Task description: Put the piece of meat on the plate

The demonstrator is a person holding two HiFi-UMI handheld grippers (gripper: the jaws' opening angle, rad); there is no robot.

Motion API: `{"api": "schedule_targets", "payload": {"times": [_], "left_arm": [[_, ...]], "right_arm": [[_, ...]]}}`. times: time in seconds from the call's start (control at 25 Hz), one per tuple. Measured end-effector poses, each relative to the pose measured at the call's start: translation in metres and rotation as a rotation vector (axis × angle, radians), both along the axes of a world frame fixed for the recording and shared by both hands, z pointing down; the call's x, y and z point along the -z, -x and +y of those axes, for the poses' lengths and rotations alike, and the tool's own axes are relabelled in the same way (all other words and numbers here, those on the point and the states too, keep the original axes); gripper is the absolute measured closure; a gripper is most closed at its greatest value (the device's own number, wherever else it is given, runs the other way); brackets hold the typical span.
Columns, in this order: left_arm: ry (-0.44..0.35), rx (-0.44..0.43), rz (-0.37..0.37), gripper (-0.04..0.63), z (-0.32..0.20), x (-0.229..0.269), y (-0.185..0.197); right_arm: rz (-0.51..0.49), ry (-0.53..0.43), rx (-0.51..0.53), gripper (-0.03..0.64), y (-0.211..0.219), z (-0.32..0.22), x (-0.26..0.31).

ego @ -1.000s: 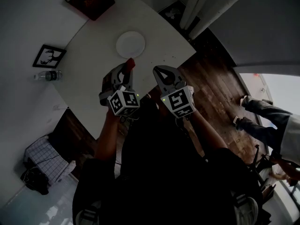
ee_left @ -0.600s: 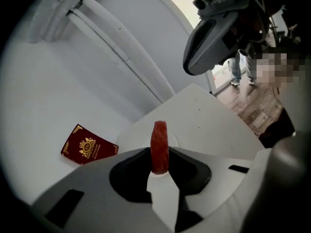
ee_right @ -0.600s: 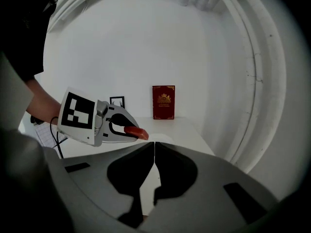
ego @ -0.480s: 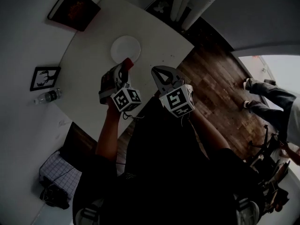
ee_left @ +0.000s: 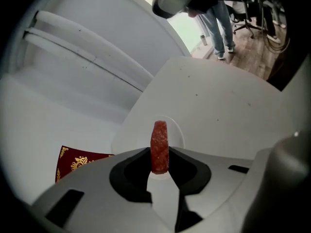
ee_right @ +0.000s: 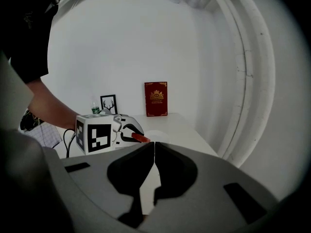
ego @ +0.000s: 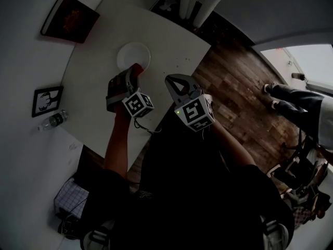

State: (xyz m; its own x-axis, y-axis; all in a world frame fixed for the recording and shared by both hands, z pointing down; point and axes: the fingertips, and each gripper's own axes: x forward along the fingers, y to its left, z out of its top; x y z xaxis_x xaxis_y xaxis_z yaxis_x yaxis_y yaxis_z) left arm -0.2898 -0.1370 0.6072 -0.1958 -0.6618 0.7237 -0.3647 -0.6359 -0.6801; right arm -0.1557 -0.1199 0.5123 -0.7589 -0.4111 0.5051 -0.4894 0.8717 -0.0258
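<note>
Left claw [ee_left: 159, 160] pinches meat [ee_left: 159, 140], holds it above bench [ego: 99, 87], at plate [ego: 127, 53] edge. Right claw [ee_right: 154, 149] pressed together, empty. Next: lower over plate middle, spread claw.

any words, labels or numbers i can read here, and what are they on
No text here can be read.
Red book: gold print on the cover, too small to read.
Bottle: label too small and blurred.
Marker cube: black and white squares, no letters.
Framed picture: a deer's head, no words.
</note>
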Motion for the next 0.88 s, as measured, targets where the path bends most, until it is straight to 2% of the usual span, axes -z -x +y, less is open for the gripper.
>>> {"api": "schedule_targets", "payload": {"times": [0.4, 0.88], "left_arm": [[0.060, -0.019, -0.043, 0.506, -0.004, -0.020, 0.007], [0.041, -0.009, -0.086, 0.506, -0.016, -0.027, 0.014]], "right_arm": [[0.018, 0.007, -0.035, 0.594, -0.010, -0.006, -0.003], [0.043, 0.021, -0.029, 0.594, -0.012, -0.007, -0.007]]}}
